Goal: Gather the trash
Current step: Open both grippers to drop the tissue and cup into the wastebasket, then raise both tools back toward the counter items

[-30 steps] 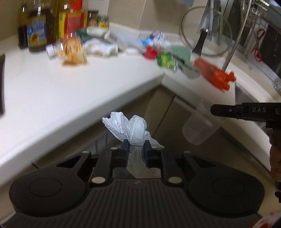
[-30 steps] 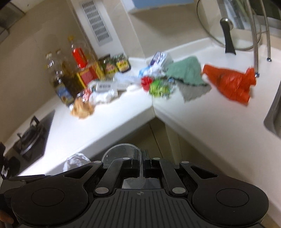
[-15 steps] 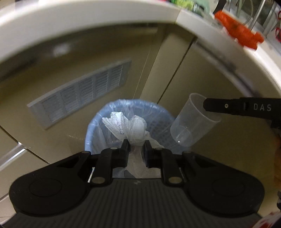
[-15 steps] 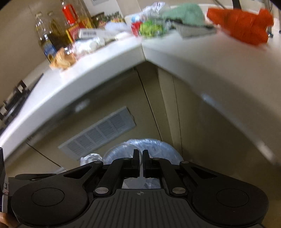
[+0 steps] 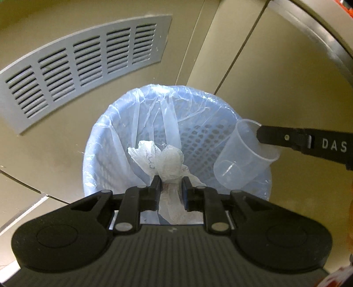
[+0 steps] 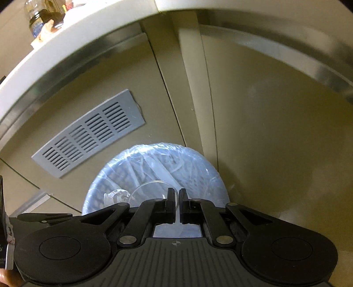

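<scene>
A blue mesh bin (image 5: 103,132) lined with a clear bag stands on the floor against the corner cabinets. Over its opening my left gripper (image 5: 171,182) holds a crumpled white plastic bag (image 5: 167,159); its jaws are opening, and the wad still sits pinched between them. To its right, over the bin's right side, hangs a tilted clear plastic cup (image 5: 240,163), with my right gripper (image 5: 262,135) shut on its rim. In the right wrist view the right gripper (image 6: 176,192) pinches the cup's rim (image 6: 150,185) above the bin (image 6: 198,163).
A grey vent grille (image 5: 83,66) sits in the beige cabinet front behind the bin. Cabinet doors (image 5: 275,77) meet at the corner. The white countertop edge (image 6: 66,39) overhangs above, with bottles (image 6: 42,15) on it.
Both grippers have dropped from counter height to just above the bin, carrying the plastic bag and the cup. The gap between the left jaws has widened slightly.
</scene>
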`<state>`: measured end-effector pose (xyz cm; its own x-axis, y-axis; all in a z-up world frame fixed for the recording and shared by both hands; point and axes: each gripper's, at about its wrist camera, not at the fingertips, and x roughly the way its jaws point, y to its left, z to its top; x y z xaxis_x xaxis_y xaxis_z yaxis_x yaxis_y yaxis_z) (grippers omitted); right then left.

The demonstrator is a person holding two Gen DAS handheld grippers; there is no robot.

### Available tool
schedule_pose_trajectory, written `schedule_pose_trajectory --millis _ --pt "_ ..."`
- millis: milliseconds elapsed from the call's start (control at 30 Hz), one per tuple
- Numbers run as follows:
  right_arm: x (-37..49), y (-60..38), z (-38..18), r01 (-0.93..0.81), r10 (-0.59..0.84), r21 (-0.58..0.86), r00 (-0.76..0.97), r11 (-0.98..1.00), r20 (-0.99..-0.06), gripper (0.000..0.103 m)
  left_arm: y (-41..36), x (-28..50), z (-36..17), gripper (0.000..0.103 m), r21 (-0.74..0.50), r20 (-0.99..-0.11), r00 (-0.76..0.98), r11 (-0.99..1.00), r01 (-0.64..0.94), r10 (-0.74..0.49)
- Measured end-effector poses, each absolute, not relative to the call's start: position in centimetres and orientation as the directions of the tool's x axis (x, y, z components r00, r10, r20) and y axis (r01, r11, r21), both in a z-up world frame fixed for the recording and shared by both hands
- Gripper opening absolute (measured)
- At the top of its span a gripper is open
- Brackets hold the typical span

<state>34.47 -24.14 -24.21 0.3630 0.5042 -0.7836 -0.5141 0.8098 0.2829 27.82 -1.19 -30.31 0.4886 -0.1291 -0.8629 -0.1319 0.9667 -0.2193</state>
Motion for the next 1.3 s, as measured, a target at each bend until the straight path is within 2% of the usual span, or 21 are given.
schedule_pose_trajectory --millis 467,667,1233,1300 --pt "34.7 -24.1 -25.2 -0.497 0.494 0.287 0.356 0.819 -0.793 0.003 -0.9 28.6 -30.8 0.048 -0.200 -0.884 0.449 0.974 -0.107 -0.132" --pt "34.8 -24.1 -25.2 -0.493 0.492 0.288 0.354 0.821 -0.796 0.004 -0.9 28.2 -30.2 0.069 -0.210 -0.878 0.456 0.973 -0.097 -0.144" --pt "35.6 -23.3 -26.3 -0.484 0.492 0.316 0.294 0.816 -0.819 0.004 -0.6 27.8 -29.0 0.069 -0.174 -0.880 0.462 0.980 -0.094 -0.112" --pt "35.5 -23.1 -26.2 -0.498 0.495 0.311 0.295 0.809 -0.817 0.007 -0.5 27.7 -28.7 0.069 -0.176 -0.878 0.466 0.979 -0.099 -0.111"
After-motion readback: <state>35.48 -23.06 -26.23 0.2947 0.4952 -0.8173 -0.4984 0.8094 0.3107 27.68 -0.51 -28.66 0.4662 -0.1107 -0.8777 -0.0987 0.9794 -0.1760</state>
